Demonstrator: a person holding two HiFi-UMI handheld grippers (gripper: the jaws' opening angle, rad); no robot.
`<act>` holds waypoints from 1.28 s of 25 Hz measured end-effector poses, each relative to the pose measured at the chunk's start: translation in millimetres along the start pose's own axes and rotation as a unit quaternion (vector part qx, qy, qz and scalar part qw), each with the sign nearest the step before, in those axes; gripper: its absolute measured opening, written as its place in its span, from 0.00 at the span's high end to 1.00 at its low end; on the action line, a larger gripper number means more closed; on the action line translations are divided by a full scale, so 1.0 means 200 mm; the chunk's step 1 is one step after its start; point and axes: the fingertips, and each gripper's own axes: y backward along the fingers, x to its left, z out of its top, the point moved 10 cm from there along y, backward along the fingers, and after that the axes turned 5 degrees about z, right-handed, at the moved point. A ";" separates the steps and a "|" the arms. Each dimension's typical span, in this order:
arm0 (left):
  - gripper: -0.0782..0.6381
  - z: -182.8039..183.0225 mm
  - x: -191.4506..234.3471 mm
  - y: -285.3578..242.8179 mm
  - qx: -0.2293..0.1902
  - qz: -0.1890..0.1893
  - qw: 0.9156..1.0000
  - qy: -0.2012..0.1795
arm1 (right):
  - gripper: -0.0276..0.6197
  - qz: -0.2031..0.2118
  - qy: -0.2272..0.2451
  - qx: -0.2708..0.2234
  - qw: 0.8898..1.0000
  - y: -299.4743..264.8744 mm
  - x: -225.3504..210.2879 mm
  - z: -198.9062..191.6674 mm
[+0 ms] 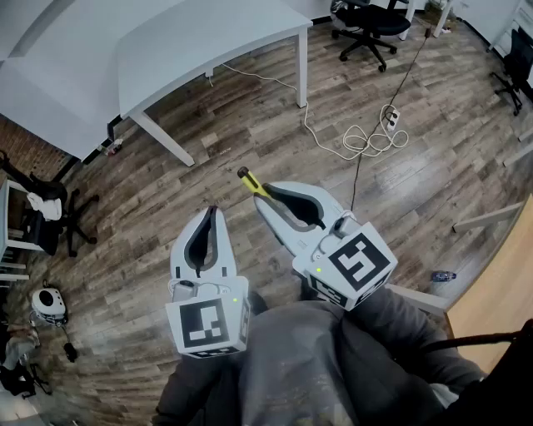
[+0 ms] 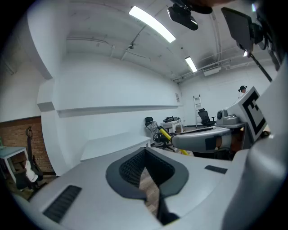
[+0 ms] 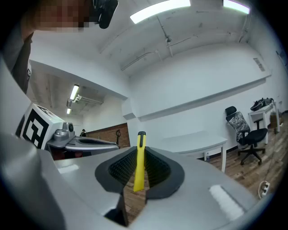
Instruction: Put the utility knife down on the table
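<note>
A yellow utility knife [image 1: 253, 184] with a black tip sticks out forward from my right gripper [image 1: 268, 198], which is shut on it. In the right gripper view the utility knife [image 3: 139, 161] stands upright between the dark pads. My left gripper [image 1: 211, 213] is held beside it, shut with nothing between its jaws. From the left gripper view the knife [image 2: 164, 133] shows at the right, past the right gripper's body. The white table [image 1: 166, 50] lies ahead at the upper left, well beyond both grippers.
Wood floor below. A white cable and power strip [image 1: 390, 116] lie on the floor ahead right. Black office chairs [image 1: 373, 25] stand at the top right, another chair [image 1: 52, 218] at the left. A wooden surface edge [image 1: 500, 291] is at the right.
</note>
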 end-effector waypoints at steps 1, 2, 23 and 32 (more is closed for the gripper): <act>0.89 0.00 -0.03 -0.01 0.001 -0.001 1.000 -0.002 | 0.88 0.001 0.000 0.001 1.000 0.02 -0.02 0.00; 0.89 0.01 -0.06 -0.01 0.002 -0.001 1.000 -0.002 | 0.88 0.002 0.000 0.001 1.000 0.04 -0.04 0.00; 0.89 -0.13 0.27 -0.54 0.037 0.010 0.998 0.042 | 0.88 0.017 -0.023 0.045 0.999 -0.46 -0.38 -0.08; 0.89 -0.08 0.65 -0.95 0.016 0.000 0.998 0.058 | 0.88 0.011 -0.010 0.052 0.999 -0.97 -0.54 0.00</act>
